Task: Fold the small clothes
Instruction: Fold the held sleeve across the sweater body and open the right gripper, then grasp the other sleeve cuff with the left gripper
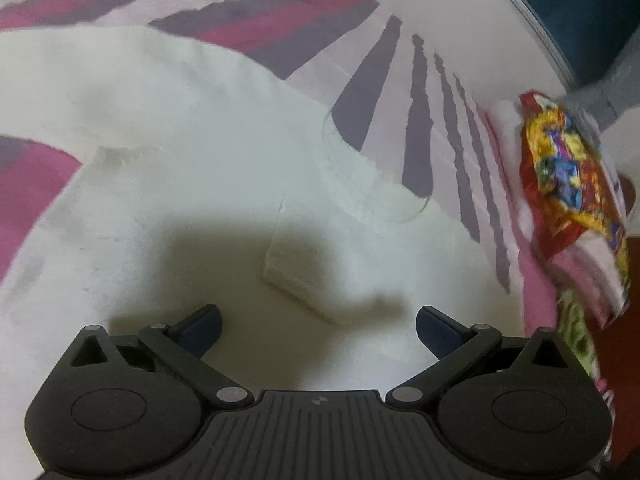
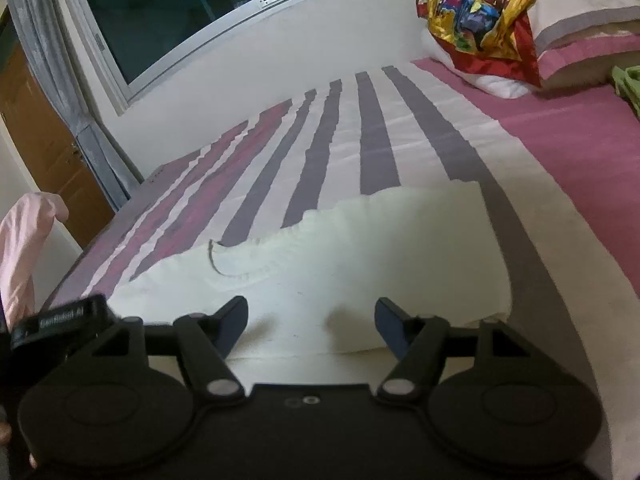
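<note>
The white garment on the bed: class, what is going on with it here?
A person with a gripper in each hand is working on a white garment spread on a striped bedsheet. The left gripper and the right gripper both hover over the cloth with jaws open, holding nothing. A colourful cloth lies on a pillow further up the bed.

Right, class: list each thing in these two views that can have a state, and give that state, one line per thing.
left gripper: open, nothing between its fingers.
right gripper: open, holding nothing.
white garment: lying on the bed, partly folded over.
striped bedsheet: spread flat.
colourful cloth: crumpled on the pillow.
pillow: lying at the bed's far end.
window: shut, dark outside.
</note>
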